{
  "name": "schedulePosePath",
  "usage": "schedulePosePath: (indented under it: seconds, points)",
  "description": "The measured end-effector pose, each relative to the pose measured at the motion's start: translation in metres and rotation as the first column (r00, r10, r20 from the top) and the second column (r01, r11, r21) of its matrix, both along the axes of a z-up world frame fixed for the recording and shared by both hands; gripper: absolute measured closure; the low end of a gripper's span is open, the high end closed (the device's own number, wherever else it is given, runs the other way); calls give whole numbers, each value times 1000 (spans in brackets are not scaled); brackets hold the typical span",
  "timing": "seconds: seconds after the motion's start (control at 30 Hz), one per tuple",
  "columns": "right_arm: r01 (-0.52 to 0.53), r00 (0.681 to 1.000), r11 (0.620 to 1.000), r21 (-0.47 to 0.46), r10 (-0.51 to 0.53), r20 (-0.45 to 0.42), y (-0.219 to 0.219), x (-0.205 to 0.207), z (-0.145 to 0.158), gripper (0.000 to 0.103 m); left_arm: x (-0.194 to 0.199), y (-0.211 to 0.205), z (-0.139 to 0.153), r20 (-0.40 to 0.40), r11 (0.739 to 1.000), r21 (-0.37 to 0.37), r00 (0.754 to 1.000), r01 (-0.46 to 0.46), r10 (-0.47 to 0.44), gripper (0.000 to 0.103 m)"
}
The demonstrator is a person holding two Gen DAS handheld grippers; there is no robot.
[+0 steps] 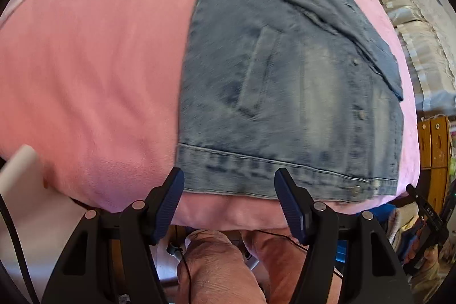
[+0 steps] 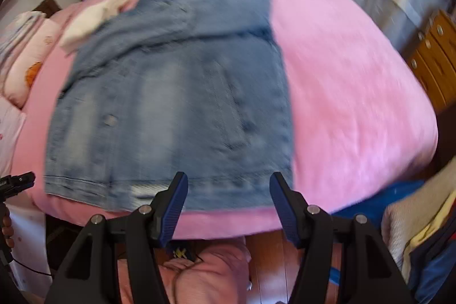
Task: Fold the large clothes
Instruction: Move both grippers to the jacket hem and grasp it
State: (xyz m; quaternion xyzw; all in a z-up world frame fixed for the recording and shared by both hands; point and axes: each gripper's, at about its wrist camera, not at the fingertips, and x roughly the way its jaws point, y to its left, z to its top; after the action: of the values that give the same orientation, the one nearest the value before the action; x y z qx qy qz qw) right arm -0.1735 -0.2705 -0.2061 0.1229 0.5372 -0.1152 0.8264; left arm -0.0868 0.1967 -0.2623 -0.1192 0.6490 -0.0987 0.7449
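On the fuzzy pink blanket, a faded, squarish folded denim jacket lies flat.

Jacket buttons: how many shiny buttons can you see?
3 in the left wrist view, all near the denim jacket's right edge: one high, one in the middle, one on the hem. The picture is blurry, so more may be hidden.

No readable text anywhere; views blurred, so perhaps missed.
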Motion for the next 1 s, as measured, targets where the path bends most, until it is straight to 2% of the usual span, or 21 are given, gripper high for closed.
schedulePosePath:
  seconds: [0.17,0.33,0.53,0.6,0.67,0.73,0.77,0.8,0.83,0.87,0.9,0.93,0.97,1.0]
  points:
    - [42,999,998,45,-41,-25,-29,-2,-36,43,2,8,-34,-24,999,-33,999,-31,30,39]
    - [33,998,996,79,-29,-48,-38,0,-60,43,3,13,-49,-20,997,-60,998,-55,54,37]
    - [52,998,989,136,-47,-39,-43,0,-75,43,8,17,-60,-34,989,-114,995,-92,89,26]
    - [61,998,985,161,-56,-35,-46,-1,-79,43,10,14,-61,-39,987,-134,995,-94,89,15]
    - [66,998,981,185,-60,-33,-48,-1,-82,43,13,3,-62,-36,992,-105,997,-67,64,10]
    - [63,998,978,201,-57,-38,-49,0,-85,44,15,-8,-62,-32,997,-63,998,-49,47,9]
    - [58,998,976,210,-51,-36,-50,1,-84,49,16,-14,-61,-31,998,-41,999,-41,40,10]
    - [41,999,971,237,-34,-34,-49,3,-84,61,18,-17,-60,-36,999,-27,999,-37,36,15]
    - [38,999,973,227,-29,-43,-47,4,-82,63,20,-21,-59,-45,999,-15,998,-32,31,19]
    - [31,998,976,215,-20,-53,-44,5,-80,66,22,-24,-55,-51,999,-6,998,-33,32,29]
    - [24,998,980,199,-12,-65,-42,6,-78,73,23,-24,-52,-55,999,11,998,-33,33,51]
    - [22,997,982,187,-8,-75,-40,7,-75,85,25,-25,-48,-60,999,18,998,-29,30,61]
    - [21,997,982,186,-6,-81,-40,7,-72,86,27,-25,-43,-68,999,32,997,-24,26,79]
    - [23,997,982,189,-8,-81,-40,7,-67,88,30,-23,-38,-82,999,24,996,-22,23,90]
